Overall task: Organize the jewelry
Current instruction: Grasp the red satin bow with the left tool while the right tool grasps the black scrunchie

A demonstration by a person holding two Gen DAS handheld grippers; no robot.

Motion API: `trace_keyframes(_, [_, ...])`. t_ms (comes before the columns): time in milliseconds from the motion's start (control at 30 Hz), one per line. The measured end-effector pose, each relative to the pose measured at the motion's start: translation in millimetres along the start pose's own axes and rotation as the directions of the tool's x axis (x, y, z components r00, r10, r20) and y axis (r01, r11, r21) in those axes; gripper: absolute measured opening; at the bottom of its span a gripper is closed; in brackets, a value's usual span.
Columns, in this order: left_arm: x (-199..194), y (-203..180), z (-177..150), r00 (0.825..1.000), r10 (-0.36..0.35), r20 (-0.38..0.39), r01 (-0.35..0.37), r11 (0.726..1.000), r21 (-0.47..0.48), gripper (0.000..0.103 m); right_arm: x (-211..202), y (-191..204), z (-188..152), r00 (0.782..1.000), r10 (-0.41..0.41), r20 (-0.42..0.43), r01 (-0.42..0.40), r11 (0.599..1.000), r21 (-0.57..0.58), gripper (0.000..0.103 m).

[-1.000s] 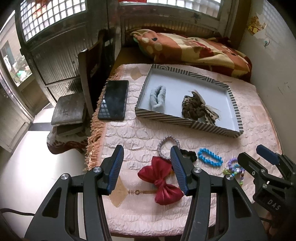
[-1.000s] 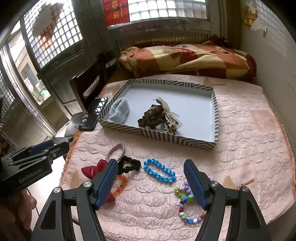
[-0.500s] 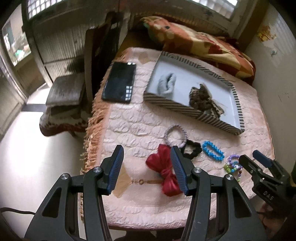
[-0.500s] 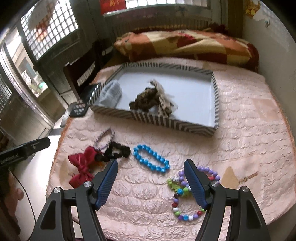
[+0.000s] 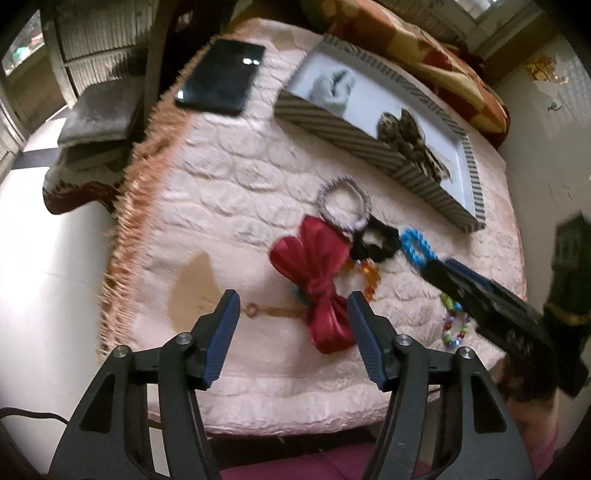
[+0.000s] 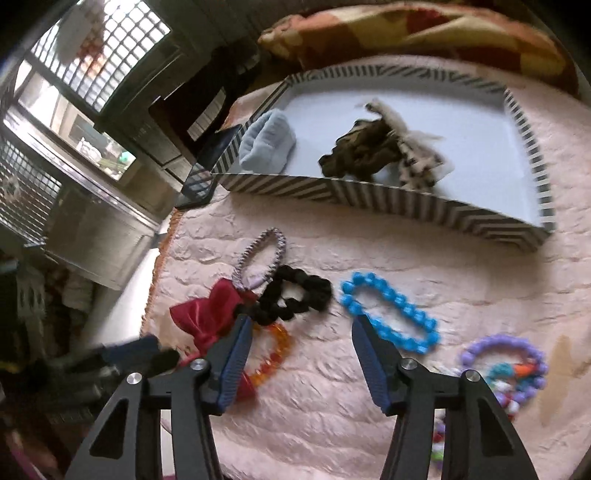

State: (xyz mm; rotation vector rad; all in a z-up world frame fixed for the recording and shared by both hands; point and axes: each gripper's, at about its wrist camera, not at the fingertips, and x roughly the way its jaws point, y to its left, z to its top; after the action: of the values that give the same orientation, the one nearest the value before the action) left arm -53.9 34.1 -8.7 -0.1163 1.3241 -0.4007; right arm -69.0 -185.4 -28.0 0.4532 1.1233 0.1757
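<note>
A striped tray (image 5: pixel 369 142) (image 6: pixel 388 201) holds a light blue scrunchie (image 6: pixel 267 142) and a leopard bow (image 6: pixel 365 151). On the pink quilt lie a red bow (image 5: pixel 314 269) (image 6: pixel 207 314), a silver hair tie (image 5: pixel 343 201) (image 6: pixel 260 258), a black scrunchie (image 5: pixel 375 240) (image 6: pixel 295 293), a blue bead bracelet (image 6: pixel 391 314) (image 5: pixel 415 249), an orange bead bracelet (image 6: pixel 273 354) and mixed bead bracelets (image 6: pixel 509 373) (image 5: pixel 454 325). My left gripper (image 5: pixel 291 328) is open and empty, just before the red bow. My right gripper (image 6: pixel 299 354) is open and empty, over the black scrunchie and orange bracelet.
A black phone (image 5: pixel 221 75) lies left of the tray near the fringed table edge (image 5: pixel 125 206). A chair (image 5: pixel 99 114) stands left of the table. A patterned pillow (image 6: pixel 406 33) lies behind the tray. The floor drops away on the left.
Both grippers have dropped lower and closer to the loose items. The right gripper has swung left toward the black scrunchie. Both stay open and empty.
</note>
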Motion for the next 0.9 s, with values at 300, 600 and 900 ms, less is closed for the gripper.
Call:
trace_keyframes(300, [21.3, -3.8, 1.9, 0.999, 0.031, -0.027, -0.032, 0.999, -0.03, 0.062, 32.2, -4.3, 17.2, 0.997, 0.051, -0.055, -0.048, 0.997, 0.065, 0.051])
trace_keyframes(600, [38.5, -10.2, 4.9, 0.998, 0.027, -0.048, -0.027, 1.0, -0.003, 0.031, 26.6, -8.0, 16.0, 1.0, 0.016, -0.027, -0.016, 1.0, 0.013, 0.008])
trace_keyframes(900, [15.3, -8.3, 13.4, 0.999, 0.021, 0.026, -0.023, 0.998, 0.053, 0.01, -21.8, -14.4, 18.7, 0.999, -0.008, 0.053, 0.01, 0.999, -0.036, 0.005])
